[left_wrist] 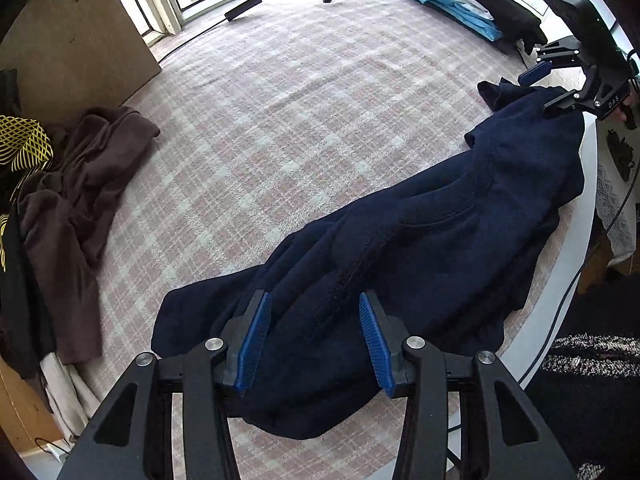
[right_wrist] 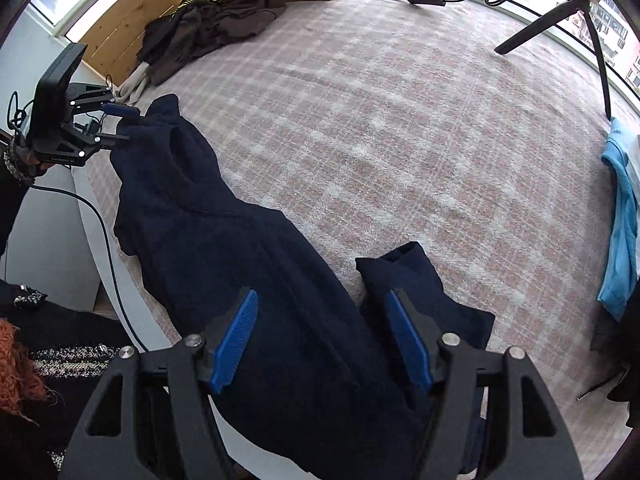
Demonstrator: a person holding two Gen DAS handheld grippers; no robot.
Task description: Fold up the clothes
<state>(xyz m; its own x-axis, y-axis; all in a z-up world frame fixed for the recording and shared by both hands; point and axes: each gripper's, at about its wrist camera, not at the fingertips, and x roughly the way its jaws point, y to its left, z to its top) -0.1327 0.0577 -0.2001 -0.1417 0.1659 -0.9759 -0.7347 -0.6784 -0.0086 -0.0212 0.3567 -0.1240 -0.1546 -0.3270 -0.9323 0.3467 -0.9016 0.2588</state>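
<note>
Brown clothes pile (left_wrist: 76, 216) (beside navy garment (left_wrist: 400, 264))

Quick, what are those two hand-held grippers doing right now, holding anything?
Left hand-held gripper: open above the navy garment, holding nothing.
Right hand-held gripper: open above the same garment, holding nothing.

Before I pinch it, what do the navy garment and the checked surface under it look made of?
Navy garment: looks like thick fleece or brushed knit, matte, with a fuzzy nap and soft rounded folds; the exact fibre can't be told. Checked surface: looks like a woven cloth cover, pink and pale plaid, flat and matte, with thread lines visible in the weave.
</note>
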